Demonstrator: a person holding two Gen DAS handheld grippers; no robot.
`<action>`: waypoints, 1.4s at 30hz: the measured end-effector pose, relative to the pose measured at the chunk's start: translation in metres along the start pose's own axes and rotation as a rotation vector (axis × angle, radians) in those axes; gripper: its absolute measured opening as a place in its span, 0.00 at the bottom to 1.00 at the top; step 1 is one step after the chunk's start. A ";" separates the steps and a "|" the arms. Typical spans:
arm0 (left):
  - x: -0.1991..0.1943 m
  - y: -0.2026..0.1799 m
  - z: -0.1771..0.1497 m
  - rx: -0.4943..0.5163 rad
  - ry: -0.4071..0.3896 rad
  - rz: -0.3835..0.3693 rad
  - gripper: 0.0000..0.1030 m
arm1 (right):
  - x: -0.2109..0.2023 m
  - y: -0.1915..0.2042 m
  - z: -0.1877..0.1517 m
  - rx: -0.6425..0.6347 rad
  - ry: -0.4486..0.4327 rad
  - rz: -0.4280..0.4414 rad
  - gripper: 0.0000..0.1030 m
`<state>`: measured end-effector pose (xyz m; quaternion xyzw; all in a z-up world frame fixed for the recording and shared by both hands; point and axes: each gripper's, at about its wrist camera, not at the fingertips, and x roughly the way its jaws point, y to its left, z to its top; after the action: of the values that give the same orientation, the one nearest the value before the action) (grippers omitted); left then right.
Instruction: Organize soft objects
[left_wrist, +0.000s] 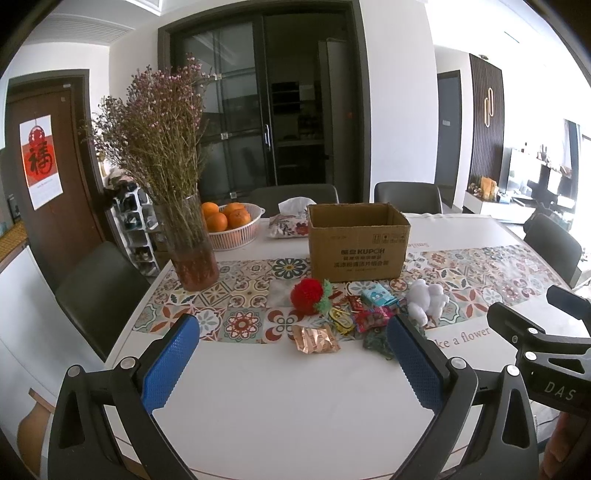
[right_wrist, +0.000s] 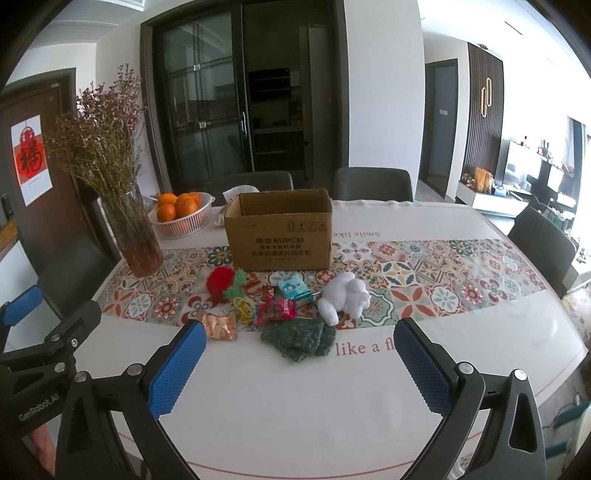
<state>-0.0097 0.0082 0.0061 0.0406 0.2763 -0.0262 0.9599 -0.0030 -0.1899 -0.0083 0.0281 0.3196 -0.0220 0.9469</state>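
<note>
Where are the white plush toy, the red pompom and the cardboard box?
white plush toy (right_wrist: 345, 297): right wrist view, middle of its fluffy body.
red pompom (left_wrist: 306, 291): left wrist view, centre of the red ball.
cardboard box (right_wrist: 280, 240): right wrist view, printed front wall.

Bare table (right_wrist: 295, 406) before both tools; cardboard box (right_wrist: 280, 229) behind clutter, vase (right_wrist: 138, 240) far left.

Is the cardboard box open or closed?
Open: the cardboard box stands upright with no flaps over its top, so its inner walls show.
</note>
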 end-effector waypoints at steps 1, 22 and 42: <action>0.000 0.000 0.000 0.000 0.001 -0.001 1.00 | 0.000 0.000 0.000 -0.001 0.000 0.000 1.00; 0.000 0.004 0.001 -0.001 0.004 -0.011 1.00 | -0.001 0.003 0.000 -0.005 -0.001 -0.002 1.00; 0.012 0.013 0.005 -0.004 0.008 -0.034 1.00 | 0.001 0.009 0.000 -0.005 0.009 -0.012 1.00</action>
<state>0.0039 0.0206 0.0048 0.0341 0.2808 -0.0418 0.9583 -0.0011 -0.1815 -0.0084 0.0239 0.3242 -0.0265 0.9453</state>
